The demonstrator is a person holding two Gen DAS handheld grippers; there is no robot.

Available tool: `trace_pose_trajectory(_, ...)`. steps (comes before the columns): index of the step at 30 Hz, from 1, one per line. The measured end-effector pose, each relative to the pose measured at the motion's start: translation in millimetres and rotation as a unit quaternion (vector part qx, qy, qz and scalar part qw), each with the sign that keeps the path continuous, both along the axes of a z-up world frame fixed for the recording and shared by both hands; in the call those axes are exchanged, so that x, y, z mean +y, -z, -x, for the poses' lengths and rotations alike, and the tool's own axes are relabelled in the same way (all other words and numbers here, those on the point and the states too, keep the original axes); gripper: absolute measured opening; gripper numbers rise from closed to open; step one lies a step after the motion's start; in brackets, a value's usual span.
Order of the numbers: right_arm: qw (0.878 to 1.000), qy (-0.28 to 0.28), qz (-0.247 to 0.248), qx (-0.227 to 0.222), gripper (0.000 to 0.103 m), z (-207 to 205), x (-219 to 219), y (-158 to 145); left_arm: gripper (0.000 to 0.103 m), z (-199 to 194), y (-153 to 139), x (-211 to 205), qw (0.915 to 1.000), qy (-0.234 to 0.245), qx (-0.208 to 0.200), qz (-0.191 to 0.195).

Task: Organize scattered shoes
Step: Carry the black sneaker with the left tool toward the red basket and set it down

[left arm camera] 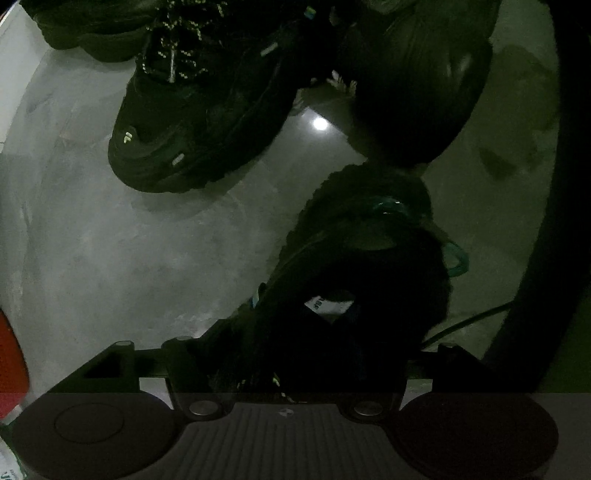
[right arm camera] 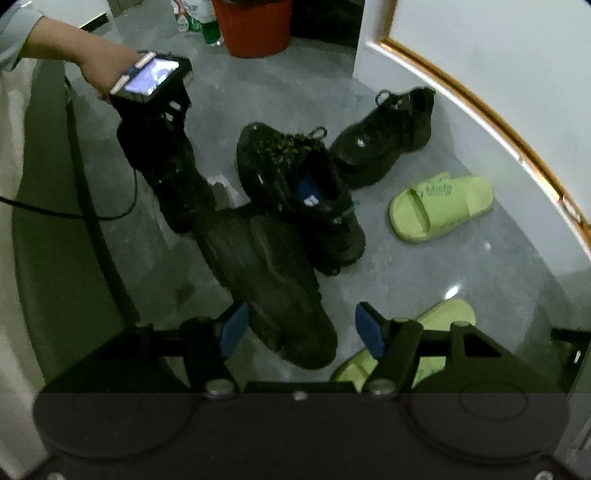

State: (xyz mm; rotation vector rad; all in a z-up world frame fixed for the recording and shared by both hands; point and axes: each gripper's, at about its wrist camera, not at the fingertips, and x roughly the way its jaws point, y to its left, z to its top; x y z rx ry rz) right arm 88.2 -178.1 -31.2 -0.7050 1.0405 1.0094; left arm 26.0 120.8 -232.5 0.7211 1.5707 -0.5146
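- A glossy grey floor (right arm camera: 424, 266) runs up to a white wall with a gold-trimmed skirting (right arm camera: 476, 107); an orange bucket (right arm camera: 255, 26) and some plastic bottles (right arm camera: 195, 18) stand at the far end.
- The shoes are scattered on that floor. A black sneaker with speckled laces (right arm camera: 295, 184) sits upright in the middle, its opening facing up.
- Beside it, a second black sneaker (right arm camera: 273, 280) lies tipped over, sole showing, and touches the first.
- A third black sneaker (right arm camera: 388, 136) rests further back, near the wall.
- One lime-green slide sandal (right arm camera: 439, 206) lies near the skirting, apart from the sneakers; the other green slide (right arm camera: 424, 332) is close in, partly hidden behind the right tongs.
- The right gripper (right arm camera: 299, 332) hangs over the toe of the tipped sneaker with its blue-padded fingers (right arm camera: 232, 328) spread wide and nothing between them.
- The person's hand (right arm camera: 99, 70) reaches in from the left holding the left gripper (right arm camera: 181, 206), tip down at the heel end of the tipped sneaker.
- In its own dark view the left gripper's fingertips are buried in a black sneaker (left arm camera: 354, 280); I cannot tell whether they are clamped on it or merely around it.
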Motion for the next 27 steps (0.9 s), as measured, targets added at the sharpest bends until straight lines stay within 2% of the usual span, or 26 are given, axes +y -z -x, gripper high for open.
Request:
trace_pose_trajectory(1,1.0,-0.001,0.001,-0.001,0.063,0.7,-0.1,0.6,0.063,-0.7,1.8,0.5,1.0,-0.007,-0.005,0.001)
trace_pose_trajectory(3,1.0,-0.002,0.002,-0.002,0.063,2.0,-0.2,1.9,0.075,-3.0,7.2,3.0,0.9998,-0.018,-0.011,0.001)
trace_pose_trajectory(4,1.0,-0.003,0.003,-0.003,0.063,2.7,-0.2,2.6,0.075,-3.6,7.7,7.0,0.9996,-0.024,-0.011,0.004)
trace_pose_trajectory(5,1.0,-0.003,0.004,-0.003,0.063,3.4,-0.3,3.2,0.07,-4.2,8.3,10.9,0.9994,-0.033,-0.008,0.008)
trace_pose_trajectory(6,1.0,-0.004,0.005,-0.004,0.063,4.1,-0.4,3.8,0.06,-4.7,8.7,13.1,0.9991,-0.041,0.0,0.013)
trace_pose_trajectory(7,1.0,-0.005,0.005,-0.005,0.063,4.7,-0.4,4.5,0.054,-4.2,8.1,12.5,0.9994,-0.034,-0.003,0.007)
trace_pose_trajectory(9,1.0,-0.006,0.007,-0.006,0.063,6.1,-0.6,5.7,0.036,-6.5,4.3,12.5,0.9997,-0.024,-0.006,0.003)
trace_pose_trajectory(11,1.0,-0.007,0.008,-0.007,0.063,7.4,-0.7,7.0,0.029,-12.0,-1.1,16.2,0.9995,-0.03,-0.004,0.009)
trace_pose_trajectory(18,1.0,-0.008,0.011,-0.009,0.063,10.0,-3.5,6.7,0.018,-31.0,-20.5,55.4,0.9944,-0.102,-0.008,0.024)
trace_pose_trajectory(24,1.0,-0.007,0.012,-0.011,0.063,10.6,-5.9,4.0,0.016,-43.9,-37.0,102.0,0.9812,-0.19,-0.017,0.031)
trace_pose_trajectory(27,1.0,-0.008,0.013,-0.013,0.063,10.8,-6.0,3.6,0.016,-47.8,-44.1,122.0,0.9736,-0.226,-0.027,0.022)
